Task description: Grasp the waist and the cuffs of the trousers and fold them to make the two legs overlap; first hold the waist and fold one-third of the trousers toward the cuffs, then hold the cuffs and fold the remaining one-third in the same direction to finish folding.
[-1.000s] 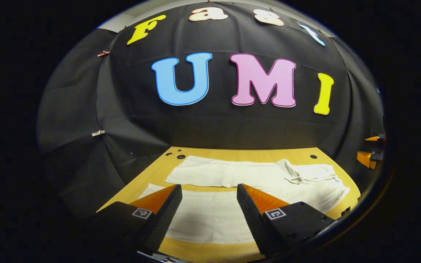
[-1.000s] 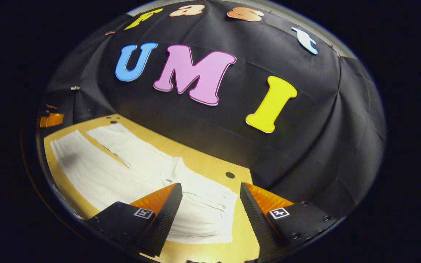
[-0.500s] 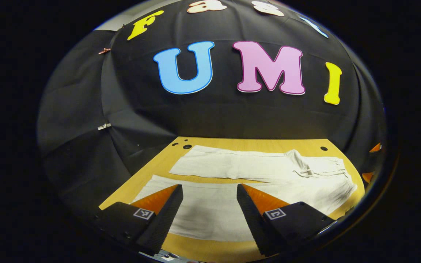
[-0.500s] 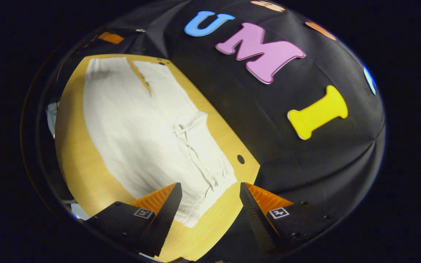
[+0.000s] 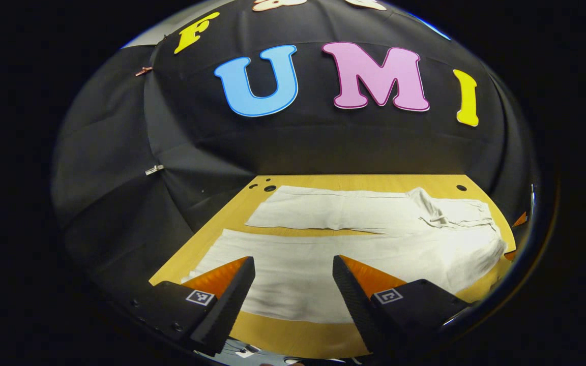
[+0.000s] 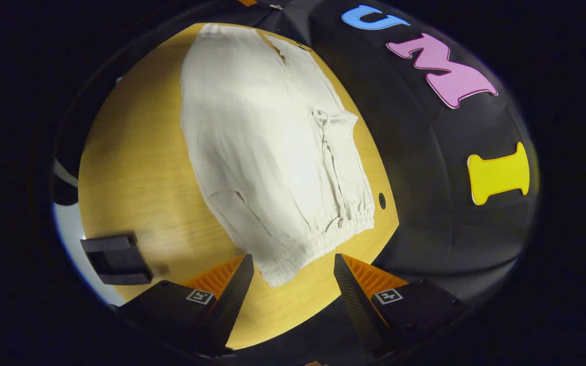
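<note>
Presently, item one: my left hand-held gripper (image 5: 293, 284), jaws wide, holding nothing, poised above the near trouser leg close to its cuff end. Item two: my right hand-held gripper (image 6: 293, 282), jaws wide, empty, its gap framing the near corner of the waist (image 6: 318, 239). Item three: trousers (image 5: 354, 249), pale, spread flat on the wooden surface (image 5: 293, 335), legs side by side and not yet overlapped, drawstring lying across the waist. Item four: dark block (image 6: 115, 259) on the surface edge, well apart from the cloth. Handling note: I judge each grip should take both cloth layers at the near edge, then lift evenly and carry it over the far leg.
</note>
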A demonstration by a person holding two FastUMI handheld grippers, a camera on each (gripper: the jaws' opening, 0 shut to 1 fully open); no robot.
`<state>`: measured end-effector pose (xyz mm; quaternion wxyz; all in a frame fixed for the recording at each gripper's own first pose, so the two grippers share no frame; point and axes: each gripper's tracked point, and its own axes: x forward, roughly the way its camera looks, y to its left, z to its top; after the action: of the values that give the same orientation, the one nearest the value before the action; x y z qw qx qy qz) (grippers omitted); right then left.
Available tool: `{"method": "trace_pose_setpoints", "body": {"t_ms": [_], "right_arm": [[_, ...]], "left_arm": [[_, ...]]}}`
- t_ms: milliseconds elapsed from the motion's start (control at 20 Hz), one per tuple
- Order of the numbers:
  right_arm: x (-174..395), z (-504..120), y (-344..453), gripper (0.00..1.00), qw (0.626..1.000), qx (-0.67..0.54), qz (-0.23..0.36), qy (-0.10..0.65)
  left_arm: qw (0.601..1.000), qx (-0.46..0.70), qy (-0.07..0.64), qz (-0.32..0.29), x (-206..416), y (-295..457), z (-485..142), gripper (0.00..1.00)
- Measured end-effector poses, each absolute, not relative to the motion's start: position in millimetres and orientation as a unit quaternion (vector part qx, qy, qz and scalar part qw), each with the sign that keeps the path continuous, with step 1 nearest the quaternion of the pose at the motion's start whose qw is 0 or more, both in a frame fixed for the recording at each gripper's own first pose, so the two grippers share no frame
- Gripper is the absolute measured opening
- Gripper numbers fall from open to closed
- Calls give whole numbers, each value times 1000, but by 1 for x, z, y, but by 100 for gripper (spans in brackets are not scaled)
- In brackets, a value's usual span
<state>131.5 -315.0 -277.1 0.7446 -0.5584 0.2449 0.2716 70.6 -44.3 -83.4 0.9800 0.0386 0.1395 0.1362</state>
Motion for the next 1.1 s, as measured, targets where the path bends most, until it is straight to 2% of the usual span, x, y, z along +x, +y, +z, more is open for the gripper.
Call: {"method": "trace_pose_setpoints", "body": {"t_ms": [150,400,550,700,750,800,850,950,1000,1050,1100], "right_arm": [[131,-295,-330,98,724,-577,274,261],[140,-300,-321,95,711,-590,295,243],[148,-302,-317,87,695,-613,294,233],[158,-305,-311,85,685,-633,282,226],[162,-308,-313,82,683,-635,277,232],[168,-306,-313,69,683,-639,268,229],[172,-309,-313,68,683,-637,266,238],[172,-315,-314,52,681,-633,263,257],[172,-321,-315,39,677,-633,263,267],[177,-321,-316,31,674,-635,266,269],[174,-317,-314,30,674,-635,263,272]], "left_arm": [[977,44,146,147,66,-40,-87,98],[978,39,141,150,61,-38,-81,98],[978,38,144,144,66,-39,-86,98],[979,42,145,134,71,-41,-92,98],[979,47,148,133,71,-40,-94,98],[978,48,155,133,70,-37,-98,98],[978,44,160,131,70,-36,-101,98],[976,40,168,134,66,-28,-105,98],[974,39,173,139,63,-22,-108,98],[973,39,178,144,60,-14,-112,98],[971,39,182,148,57,-6,-116,98]]}}
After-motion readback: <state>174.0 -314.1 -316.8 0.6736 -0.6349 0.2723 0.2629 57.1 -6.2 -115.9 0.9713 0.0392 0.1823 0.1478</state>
